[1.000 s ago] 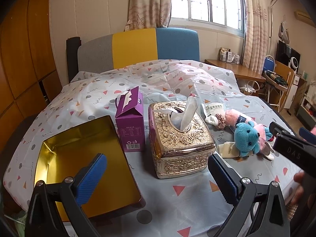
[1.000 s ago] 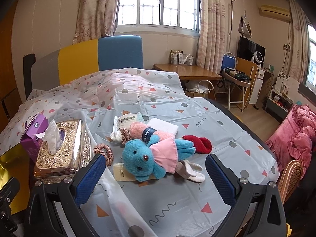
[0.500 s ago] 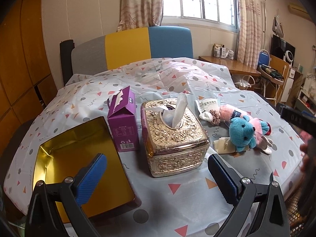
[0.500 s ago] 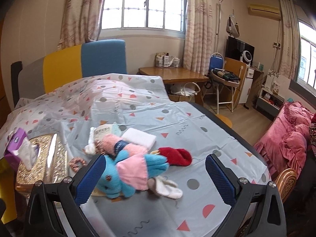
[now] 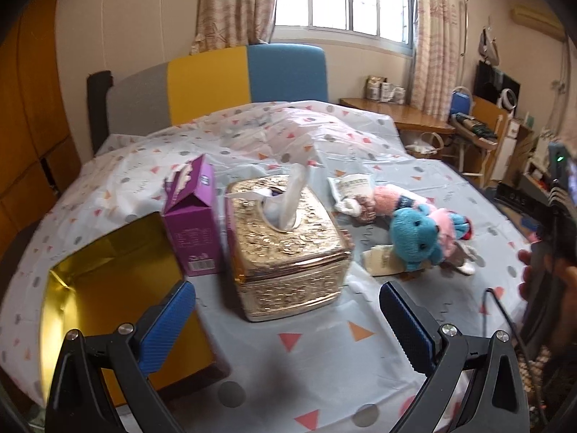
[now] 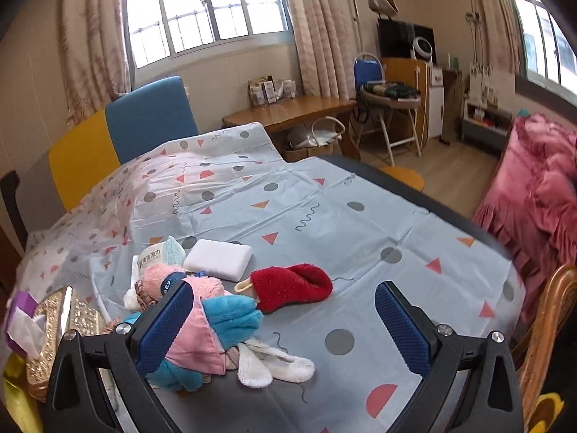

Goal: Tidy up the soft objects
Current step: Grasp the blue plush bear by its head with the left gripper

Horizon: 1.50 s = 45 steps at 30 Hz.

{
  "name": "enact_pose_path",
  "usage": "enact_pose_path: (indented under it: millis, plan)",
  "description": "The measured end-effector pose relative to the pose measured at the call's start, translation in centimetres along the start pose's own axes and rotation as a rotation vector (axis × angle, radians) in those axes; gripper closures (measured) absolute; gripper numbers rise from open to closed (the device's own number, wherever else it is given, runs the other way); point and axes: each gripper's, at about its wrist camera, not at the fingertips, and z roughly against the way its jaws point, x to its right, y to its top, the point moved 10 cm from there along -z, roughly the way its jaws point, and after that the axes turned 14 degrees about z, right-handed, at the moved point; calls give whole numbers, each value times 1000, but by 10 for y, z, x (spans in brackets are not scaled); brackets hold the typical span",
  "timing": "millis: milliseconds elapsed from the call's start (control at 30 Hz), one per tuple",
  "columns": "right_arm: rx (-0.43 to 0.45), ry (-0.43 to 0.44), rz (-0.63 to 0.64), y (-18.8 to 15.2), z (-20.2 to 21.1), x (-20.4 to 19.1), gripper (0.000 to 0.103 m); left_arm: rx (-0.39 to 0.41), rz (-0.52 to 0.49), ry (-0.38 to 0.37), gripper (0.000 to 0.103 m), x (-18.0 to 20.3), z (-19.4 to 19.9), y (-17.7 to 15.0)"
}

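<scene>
Left gripper [image 5: 286, 315] jaws spread wide, nothing between the blue pads [image 5: 167, 319], hovering over the patterned sheet [image 5: 324, 353]. From my left cam: gold tissue box [image 5: 288, 249] dead ahead at 12, purple carton [image 5: 193, 223] touching its side at 11, open gold tin [image 5: 108, 288] at 9–10. Blue teddy [image 5: 420, 238] in pink dress at 2, lying on a cream packet [image 5: 378, 261]; wet-wipe pack [image 5: 351, 186] and pink plush roll [image 5: 389, 198] just behind it at 1. Right gripper [image 6: 283, 319] also fully open, gripping nothing. Its left pad [image 6: 162, 324] overlaps the teddy's pink dress [image 6: 194, 335] in view; can't tell if it's touching. Red plush piece [image 6: 292, 285] at 12, just beside the teddy's blue leg. White sponge block [image 6: 218, 259] at 11, behind that. White sock [image 6: 274, 364] at the teddy's foot end, between the pads, low. Person's hand [image 5: 562, 281] at 3 in left cam, holding the right tool.
</scene>
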Motion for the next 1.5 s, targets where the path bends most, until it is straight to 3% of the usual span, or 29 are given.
enact_pose_path:
  millis: [100, 400, 533, 667, 967, 1500]
  plan:
    - [-11, 3, -51, -3, 0, 9, 0, -24, 26, -53, 0, 6, -1, -2]
    - [-72, 10, -108, -12, -9, 19, 0, -37, -14, -70, 0, 17, -2, -7]
    - [-80, 12, -115, -14, -10, 20, 0, -53, -66, -120, 0, 39, -3, -2]
    - [-82, 11, -145, -15, -10, 26, 0, -24, -190, -151, 0, 76, -6, 8]
    - [-117, 33, -209, -21, -16, 34, 0, -94, -269, -218, 0, 124, -37, -2]
    - [-117, 51, -250, -22, -18, 40, 0, -128, -409, -227, 1, 178, -85, -9]
